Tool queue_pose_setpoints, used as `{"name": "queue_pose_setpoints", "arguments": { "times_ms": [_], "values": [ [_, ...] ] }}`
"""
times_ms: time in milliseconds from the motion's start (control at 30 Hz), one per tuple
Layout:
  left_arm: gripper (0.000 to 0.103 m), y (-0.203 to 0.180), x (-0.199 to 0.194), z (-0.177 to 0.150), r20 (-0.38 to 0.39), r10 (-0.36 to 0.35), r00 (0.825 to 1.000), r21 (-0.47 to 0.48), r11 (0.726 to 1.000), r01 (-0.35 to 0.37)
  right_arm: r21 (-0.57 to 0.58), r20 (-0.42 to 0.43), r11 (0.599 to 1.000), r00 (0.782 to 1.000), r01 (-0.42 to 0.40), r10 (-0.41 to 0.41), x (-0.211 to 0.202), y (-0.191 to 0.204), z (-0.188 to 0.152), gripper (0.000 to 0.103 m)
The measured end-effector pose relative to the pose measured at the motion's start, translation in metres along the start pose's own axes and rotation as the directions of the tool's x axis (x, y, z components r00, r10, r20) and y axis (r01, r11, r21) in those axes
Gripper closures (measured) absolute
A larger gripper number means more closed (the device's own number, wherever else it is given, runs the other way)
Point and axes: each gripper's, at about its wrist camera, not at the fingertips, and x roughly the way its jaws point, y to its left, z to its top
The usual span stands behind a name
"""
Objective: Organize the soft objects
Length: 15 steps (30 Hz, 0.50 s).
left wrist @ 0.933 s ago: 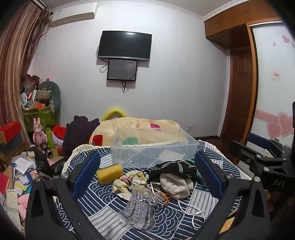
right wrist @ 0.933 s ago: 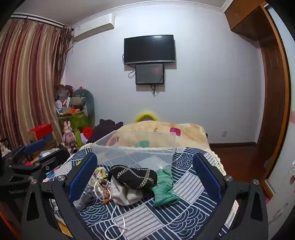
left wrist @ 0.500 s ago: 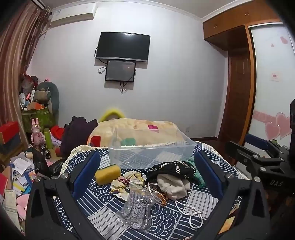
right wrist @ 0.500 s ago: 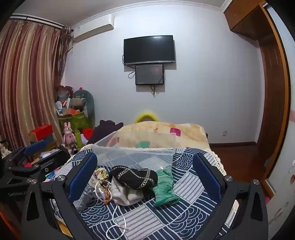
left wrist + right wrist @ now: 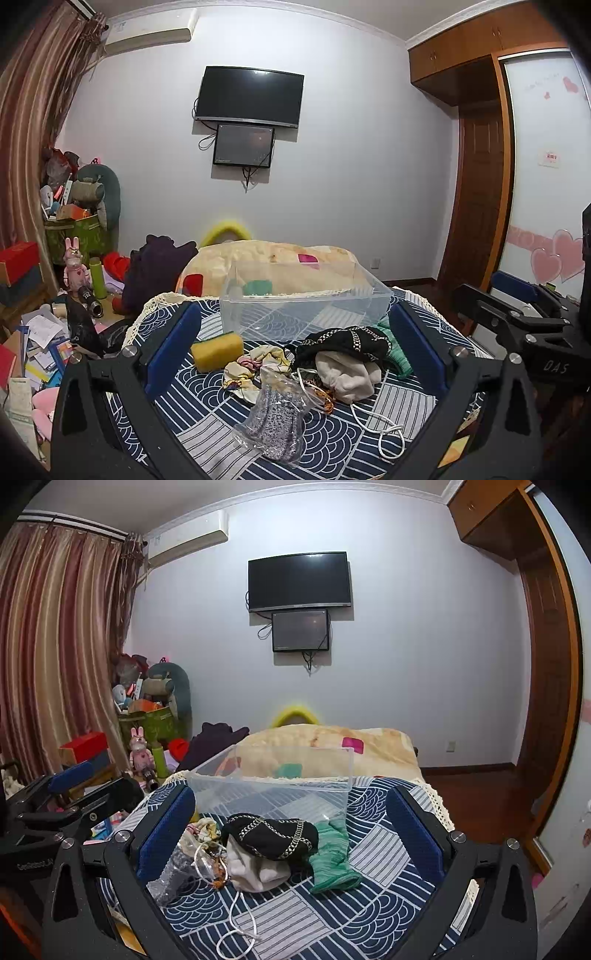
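A: Around the clear bin (image 5: 306, 306)?
B: Sponge (image 5: 217, 350), black cloth (image 5: 347, 341), white pouch (image 5: 347, 374) and green cloth (image 5: 332, 864) heaped just before it, on the patterned bench (image 5: 332, 443). Folded blanket (image 5: 273, 266) behind.
A: Bin contents?
B: None visible.
A: Fingers?
B: Left gripper (image 5: 303, 354) and right gripper (image 5: 291, 834) both spread wide, holding nothing.

A dark television (image 5: 250, 96) hangs high on the pale back wall, a smaller black monitor (image 5: 243, 145) mounted directly beneath it at 6 o'clock, cables dangling. An air conditioner (image 5: 147, 35) sits near the ceiling at 10 o'clock from the screens, beside striped brown curtains (image 5: 55, 642). A green storage bin (image 5: 75, 234) overflows with clutter along the left wall, a pink rabbit figure (image 5: 75, 266) standing at its 6 o'clock. A wooden door (image 5: 476, 199) closes the right side.
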Motion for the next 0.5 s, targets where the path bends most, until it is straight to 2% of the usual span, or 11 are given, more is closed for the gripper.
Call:
{"name": "queue_pose_setpoints", "arguments": {
  "times_ms": [500],
  "values": [
    [0.000, 0.0014, 0.0018, -0.0015, -0.004, 0.004, 1.000, -0.014, 1.000, -0.004, 0.004, 0.010, 1.000, 1.000, -0.005, 0.005, -0.0036, 0.0009, 0.0015, 0.000]
  ]
}}
